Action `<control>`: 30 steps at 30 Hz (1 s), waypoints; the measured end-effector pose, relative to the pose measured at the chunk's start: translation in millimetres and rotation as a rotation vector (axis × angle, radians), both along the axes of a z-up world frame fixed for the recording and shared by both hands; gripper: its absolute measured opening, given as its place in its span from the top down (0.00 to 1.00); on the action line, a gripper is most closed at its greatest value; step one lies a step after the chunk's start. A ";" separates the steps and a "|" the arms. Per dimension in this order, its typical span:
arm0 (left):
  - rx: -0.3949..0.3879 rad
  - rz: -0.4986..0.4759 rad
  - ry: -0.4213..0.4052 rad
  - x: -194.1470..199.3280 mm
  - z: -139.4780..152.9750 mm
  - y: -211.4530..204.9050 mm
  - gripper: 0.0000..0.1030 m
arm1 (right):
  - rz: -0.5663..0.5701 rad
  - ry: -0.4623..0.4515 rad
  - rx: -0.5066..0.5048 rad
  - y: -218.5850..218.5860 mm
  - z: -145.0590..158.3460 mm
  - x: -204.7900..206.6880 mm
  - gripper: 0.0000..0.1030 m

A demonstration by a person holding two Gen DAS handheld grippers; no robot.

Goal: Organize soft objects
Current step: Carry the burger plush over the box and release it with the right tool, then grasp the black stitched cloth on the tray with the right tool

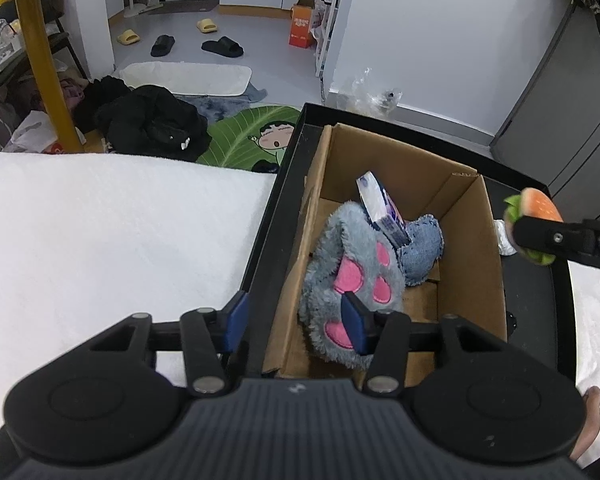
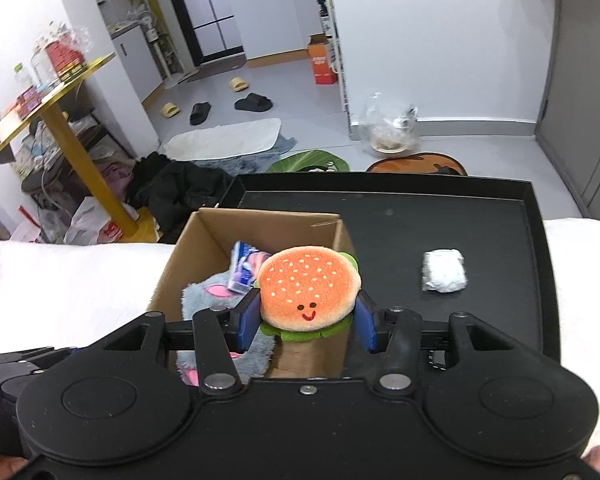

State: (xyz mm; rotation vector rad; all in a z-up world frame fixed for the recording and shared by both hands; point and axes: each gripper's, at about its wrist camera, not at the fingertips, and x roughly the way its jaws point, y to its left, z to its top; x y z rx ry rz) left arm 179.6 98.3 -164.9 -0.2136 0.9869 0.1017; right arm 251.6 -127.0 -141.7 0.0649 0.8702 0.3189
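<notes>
Right tongs (image 2: 306, 326) clenched on the plush burger (image 2: 309, 286), held above the cardboard box's (image 2: 188, 264) right wall. Left tongs (image 1: 296, 322) released, straddling the box's left wall, the grey paw plush (image 1: 352, 276) just ahead. Risk: letting go here, burger likely clips the wall and lands on the black tray (image 2: 480, 232) beside the white packet (image 2: 443, 271).

burger plush (image 1: 534, 216): right hand-held gripper (image 1: 540, 236) is covering its middle | grey paw plush (image 2: 220, 300): burger is hiding most of it | packet (image 2: 245, 270) print: blurring, unreadable | cardboard box (image 2: 204, 236) floor: lying mostly hidden
</notes>
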 end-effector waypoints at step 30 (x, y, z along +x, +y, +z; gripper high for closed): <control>-0.032 0.014 0.062 6.3 -11.1 5.4 0.86 | -0.174 0.062 0.035 -50.4 -26.2 9.6 0.31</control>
